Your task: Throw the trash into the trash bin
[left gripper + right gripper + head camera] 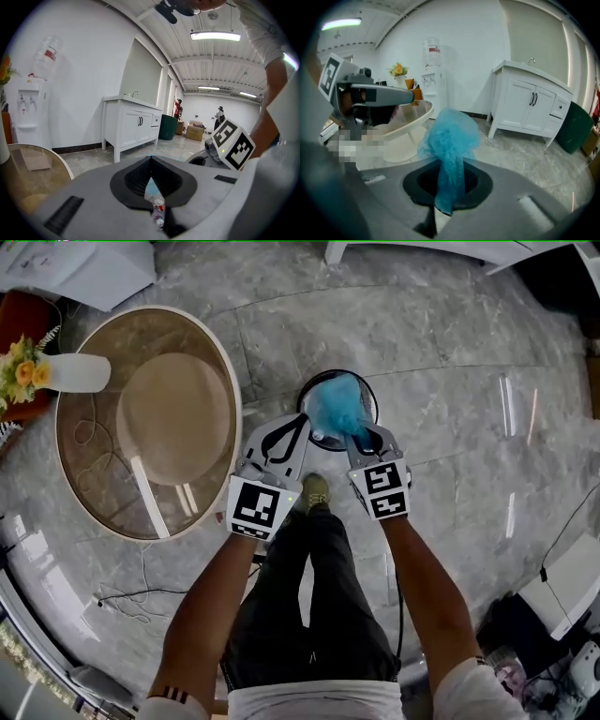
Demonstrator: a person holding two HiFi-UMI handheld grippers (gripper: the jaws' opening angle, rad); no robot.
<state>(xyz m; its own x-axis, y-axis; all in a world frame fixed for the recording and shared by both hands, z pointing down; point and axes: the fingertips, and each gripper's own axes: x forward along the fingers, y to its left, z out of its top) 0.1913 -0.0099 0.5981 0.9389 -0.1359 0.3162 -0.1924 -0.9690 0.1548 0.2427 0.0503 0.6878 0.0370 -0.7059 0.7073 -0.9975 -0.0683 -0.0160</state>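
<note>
a person stands on a grey marble-look floor (450, 352) with a two-jaw gripper in each hand, both held out in front of the body. the right gripper (359, 435) has its jaws closed tight on a crumpled piece of thin blue trash (450, 140). the lower end of the trash is pinched between the pads and its loose, bunched upper part billows out beyond the jaw tips. in the head view this blue trash lies over the mouth of a round trash bin with a black rim (303, 401) and covers most of the opening; whether it touches the bin cannot be told. the bin stands on the floor just beyond the person's olive shoe (315, 491) and to the right of a round glass-topped table with a cream rim (94, 456). the left gripper (302, 423) is just beside the right one, on its left, near the bin's left edge. its jaw tips are brought together and no object is clearly gripped; small pale blue and red-and-white bits show through the gap behind the tips, but what they are cannot be told. at the far left edge of the table stands a white vase (80, 373) with yellow flowers (23, 367). a white cabinet with dark handles (131, 126) stands by the far wall.
</note>
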